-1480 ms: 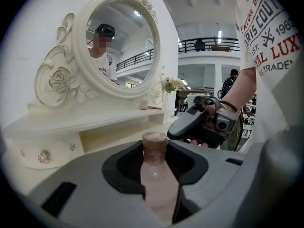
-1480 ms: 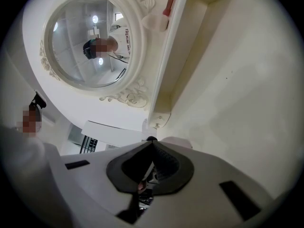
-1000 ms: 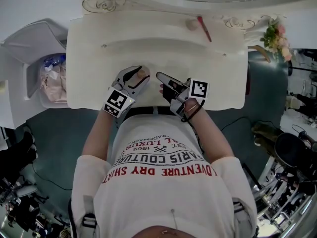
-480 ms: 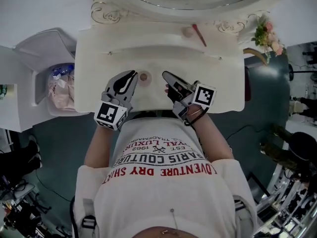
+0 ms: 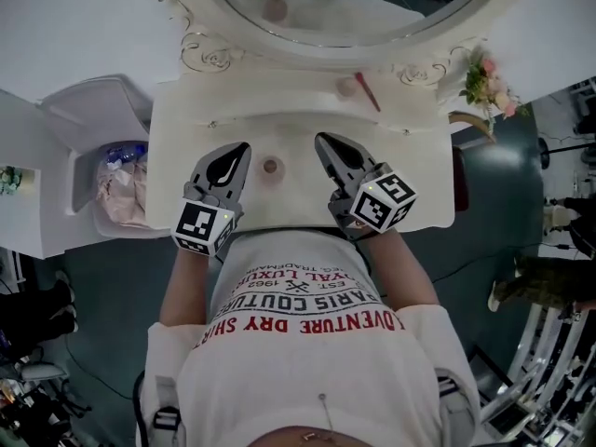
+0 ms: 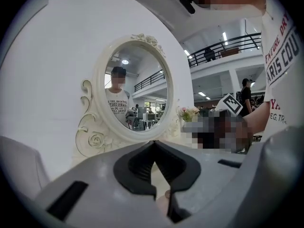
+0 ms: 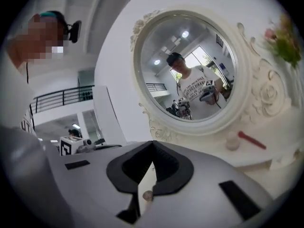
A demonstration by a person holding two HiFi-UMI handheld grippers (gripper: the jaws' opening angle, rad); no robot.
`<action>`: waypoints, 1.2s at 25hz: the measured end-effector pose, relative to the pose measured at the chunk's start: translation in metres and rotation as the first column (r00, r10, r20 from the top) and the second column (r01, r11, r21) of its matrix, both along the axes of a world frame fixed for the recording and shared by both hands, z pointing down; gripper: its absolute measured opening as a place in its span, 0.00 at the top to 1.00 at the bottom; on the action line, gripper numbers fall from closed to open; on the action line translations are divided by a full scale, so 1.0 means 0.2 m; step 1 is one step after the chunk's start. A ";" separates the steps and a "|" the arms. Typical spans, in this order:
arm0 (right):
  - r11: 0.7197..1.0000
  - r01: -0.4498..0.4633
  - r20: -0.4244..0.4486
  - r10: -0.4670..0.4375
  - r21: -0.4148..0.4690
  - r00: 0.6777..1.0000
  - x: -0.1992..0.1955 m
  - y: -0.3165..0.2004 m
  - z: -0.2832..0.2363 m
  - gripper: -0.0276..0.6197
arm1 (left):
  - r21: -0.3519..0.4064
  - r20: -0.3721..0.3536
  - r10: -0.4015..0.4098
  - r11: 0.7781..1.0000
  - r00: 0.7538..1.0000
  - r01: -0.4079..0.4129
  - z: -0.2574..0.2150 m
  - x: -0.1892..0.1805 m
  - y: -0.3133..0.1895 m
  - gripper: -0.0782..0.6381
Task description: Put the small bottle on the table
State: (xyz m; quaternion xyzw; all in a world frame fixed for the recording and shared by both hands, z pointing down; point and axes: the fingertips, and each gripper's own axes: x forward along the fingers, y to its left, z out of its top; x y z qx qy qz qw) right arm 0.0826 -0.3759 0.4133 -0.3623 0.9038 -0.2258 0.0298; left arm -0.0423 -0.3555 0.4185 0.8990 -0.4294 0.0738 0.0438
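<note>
The small pink bottle point(image 5: 270, 166) stands upright on the cream dressing table point(image 5: 419, 170), between my two grippers and touching neither. The left gripper point(image 5: 243, 147) lies just left of it, jaws shut and empty. To the bottle's right the right gripper point(image 5: 320, 139) is also shut on nothing. In the right gripper view the bottle's top point(image 7: 148, 194) peeks through the slot below the closed jaws point(image 7: 153, 144). The left gripper view shows its jaws point(image 6: 154, 144) meeting, with the oval mirror point(image 6: 135, 91) ahead.
A pink round pot point(image 5: 346, 87) and a red stick point(image 5: 368, 92) lie at the table's back by the mirror frame point(image 5: 279, 49). Flowers point(image 5: 484, 77) stand at the right corner. An open bin point(image 5: 112, 180) with a bag sits left of the table.
The left gripper let go of the bottle, drew back to the left and closed its jaws. The bottle stayed standing on the table. The right gripper stayed shut.
</note>
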 end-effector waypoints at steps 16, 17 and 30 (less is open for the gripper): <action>0.924 -0.056 -0.322 0.188 0.379 0.928 0.05 0.01 -0.07 0.96 | 0.018 0.042 -0.081 0.997 0.996 0.080 -0.03 -0.10 -0.08 0.88; 0.924 -0.047 -0.330 0.182 0.380 0.926 0.05 0.01 -0.06 0.96 | 0.016 0.050 -0.085 0.996 0.995 0.084 -0.03 -0.10 -0.08 0.88; 0.912 -0.011 -0.343 0.165 0.410 0.925 0.05 0.01 -0.09 0.96 | 0.039 0.084 -0.049 0.998 0.995 0.045 -0.06 -0.03 -0.08 0.88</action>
